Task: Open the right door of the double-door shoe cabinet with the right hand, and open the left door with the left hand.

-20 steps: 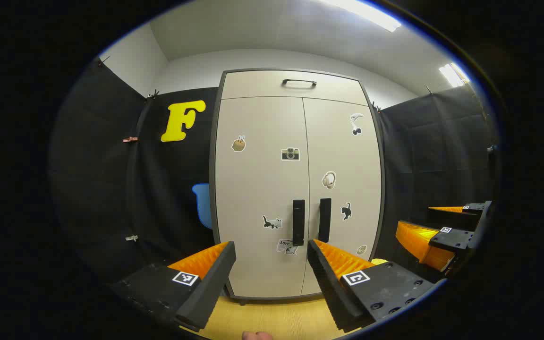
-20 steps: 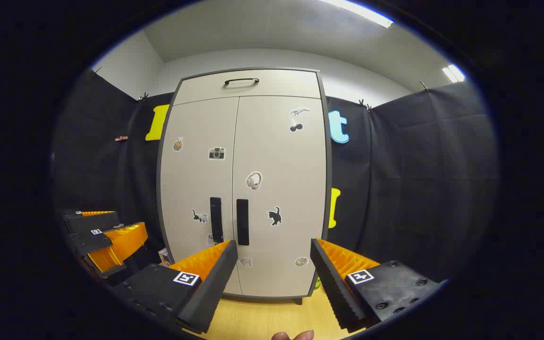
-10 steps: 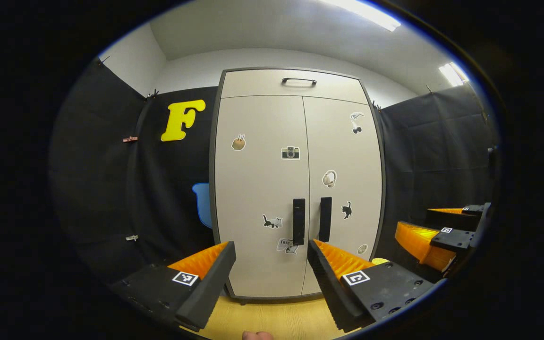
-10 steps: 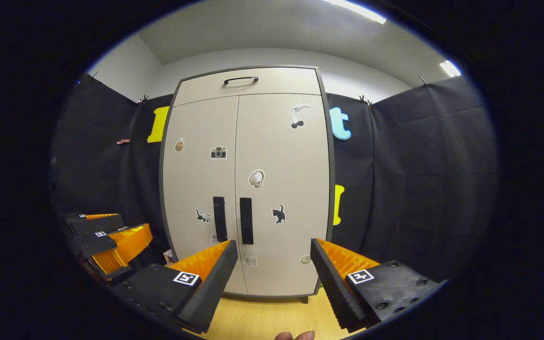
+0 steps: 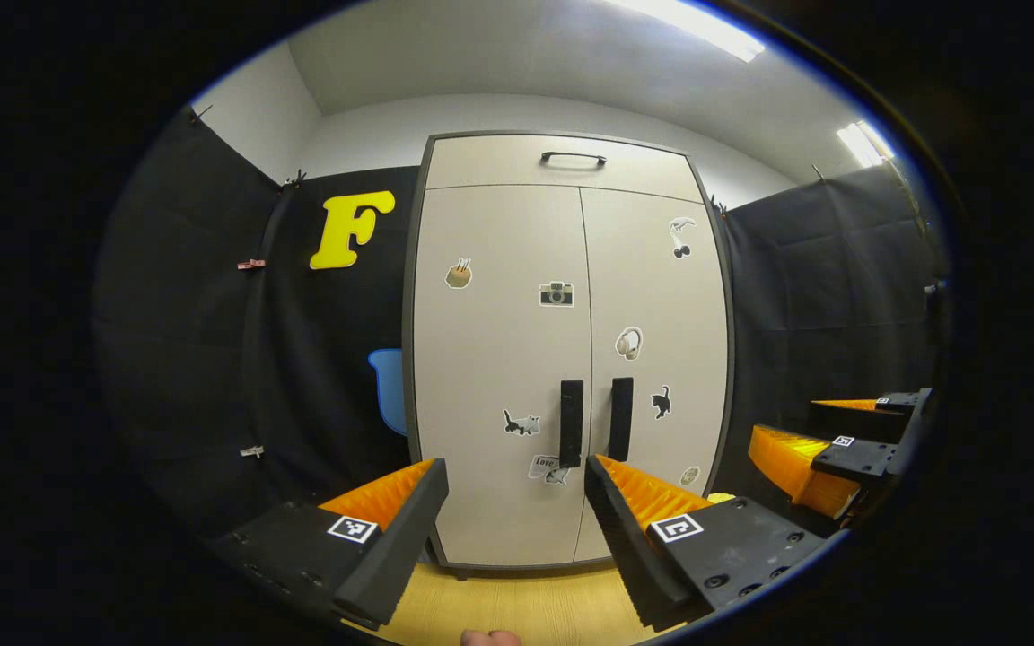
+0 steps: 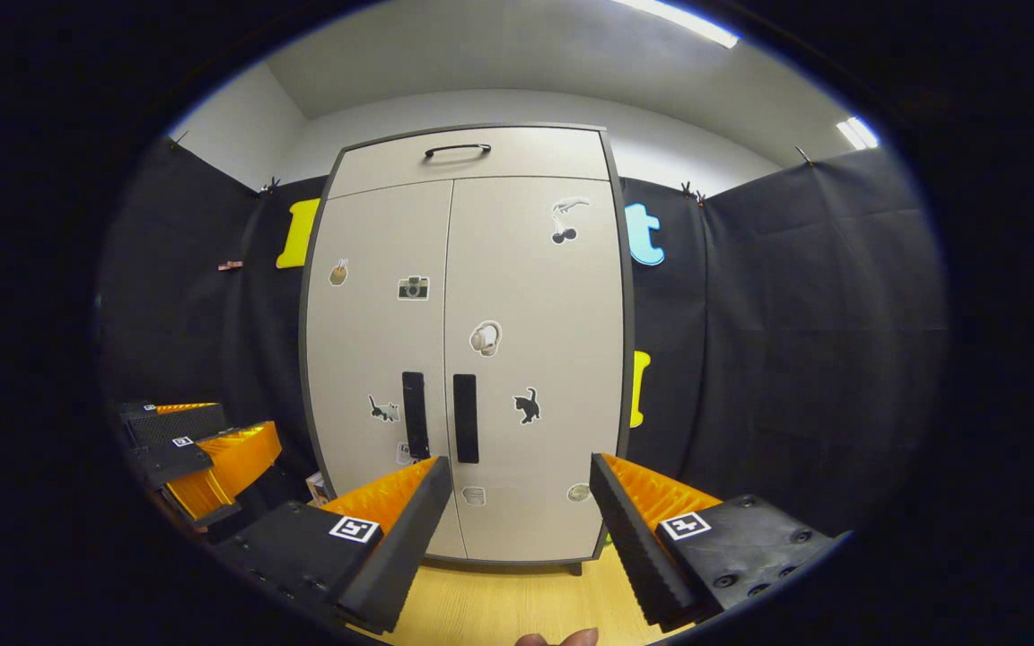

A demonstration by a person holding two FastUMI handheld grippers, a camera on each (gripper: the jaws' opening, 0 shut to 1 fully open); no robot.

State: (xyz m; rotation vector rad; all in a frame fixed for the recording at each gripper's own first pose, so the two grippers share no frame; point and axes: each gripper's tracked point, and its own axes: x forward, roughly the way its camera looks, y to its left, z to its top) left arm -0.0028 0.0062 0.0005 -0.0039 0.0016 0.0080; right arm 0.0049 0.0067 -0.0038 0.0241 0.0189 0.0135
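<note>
Little has shifted since a moment ago: both doors of the shoe cabinet (image 5: 571, 359) stay closed ahead on the wooden floor (image 6: 499, 610), well apart from the left gripper (image 5: 512, 529) and right gripper (image 6: 517, 529), whose jaws are spread wide, holding nothing.

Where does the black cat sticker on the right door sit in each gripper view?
Left gripper view: the cat sticker is right of centre, just right of the right door handle.
Right gripper view: the cat sticker is near centre, right of the same handle.
Shared landmark: the headphones sticker above it on the right door.
</note>
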